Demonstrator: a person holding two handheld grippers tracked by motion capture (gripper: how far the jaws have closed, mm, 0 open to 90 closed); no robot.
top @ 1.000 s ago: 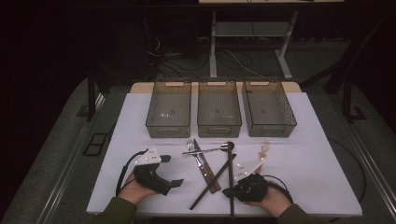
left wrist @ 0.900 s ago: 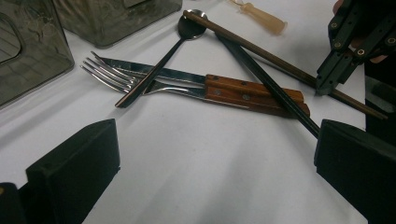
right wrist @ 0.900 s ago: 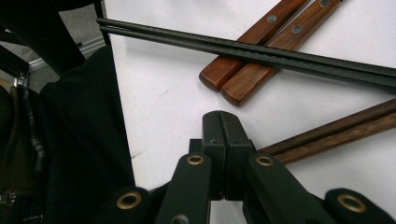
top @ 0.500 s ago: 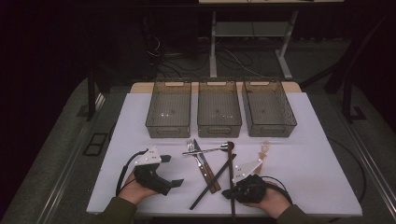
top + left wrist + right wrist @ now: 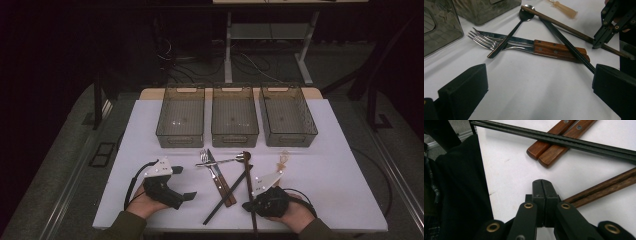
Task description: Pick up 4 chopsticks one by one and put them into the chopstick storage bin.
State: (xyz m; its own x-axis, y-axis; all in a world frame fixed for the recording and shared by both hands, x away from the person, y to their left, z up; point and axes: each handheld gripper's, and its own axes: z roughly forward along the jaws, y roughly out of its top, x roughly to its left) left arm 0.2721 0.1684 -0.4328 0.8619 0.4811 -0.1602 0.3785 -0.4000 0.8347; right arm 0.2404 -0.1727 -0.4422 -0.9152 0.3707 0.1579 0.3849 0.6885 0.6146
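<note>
Resting near the front edge of the white table point(image 5: 340, 150), both grippers sit low beside a heap of cutlery, apparently poised to sort it into the three clear bins point(image 5: 235, 117) lined along the far edge. The left gripper point(image 5: 186, 196) has its jaws spread wide, with nothing between them, and aims toward the pile from the left. The right gripper point(image 5: 541, 192) has its jaws pressed together and grips nothing; its tip lies just beside the brown chopsticks point(image 5: 604, 187).

The heap lies at the middle of the table toward the front: a fork point(image 5: 482, 40) and a knife point(image 5: 511, 39) with wooden handles point(image 5: 559, 50) side by side, a spoon point(image 5: 510, 33) laid across them, and black chopsticks point(image 5: 567, 46) crossing the handles. This overlap probably decides which piece can be lifted first.

A small pale item point(image 5: 283, 160) lies toward the right; its kind is hard to tell. The brown chopsticks' near ends are hidden under the right gripper.
</note>
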